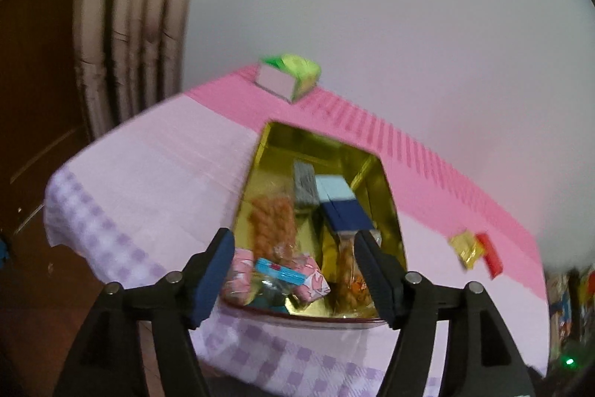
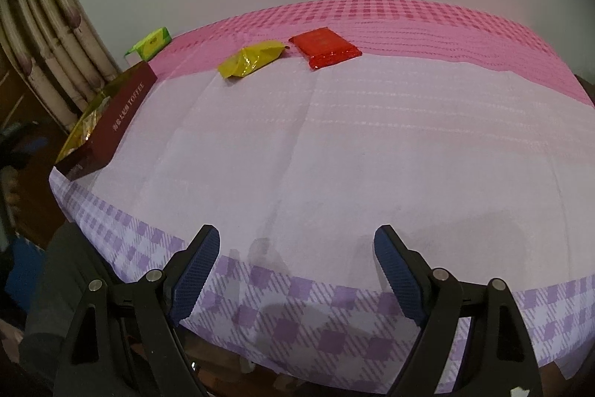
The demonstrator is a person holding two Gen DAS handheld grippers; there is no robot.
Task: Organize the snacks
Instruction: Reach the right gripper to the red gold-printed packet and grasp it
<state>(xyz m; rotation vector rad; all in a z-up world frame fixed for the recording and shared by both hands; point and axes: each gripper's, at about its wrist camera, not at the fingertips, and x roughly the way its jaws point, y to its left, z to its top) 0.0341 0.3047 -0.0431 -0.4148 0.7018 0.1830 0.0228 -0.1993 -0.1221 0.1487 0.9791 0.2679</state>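
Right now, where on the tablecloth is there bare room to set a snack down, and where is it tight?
Widest bare patch: the pale middle of the tablecloth, between the toffee box on the left, the yellow packet and red packet at the back, and the right gripper in front. Tight: inside the box, packed with snacks.

The left gripper (image 1: 293, 279) hangs with jaws apart and empty over the near end of the gold-lined box (image 1: 267, 151) full of snacks; beyond the box a green carton (image 1: 293, 77), right of it a yellow packet (image 1: 466, 250) and a red packet (image 1: 491, 257)
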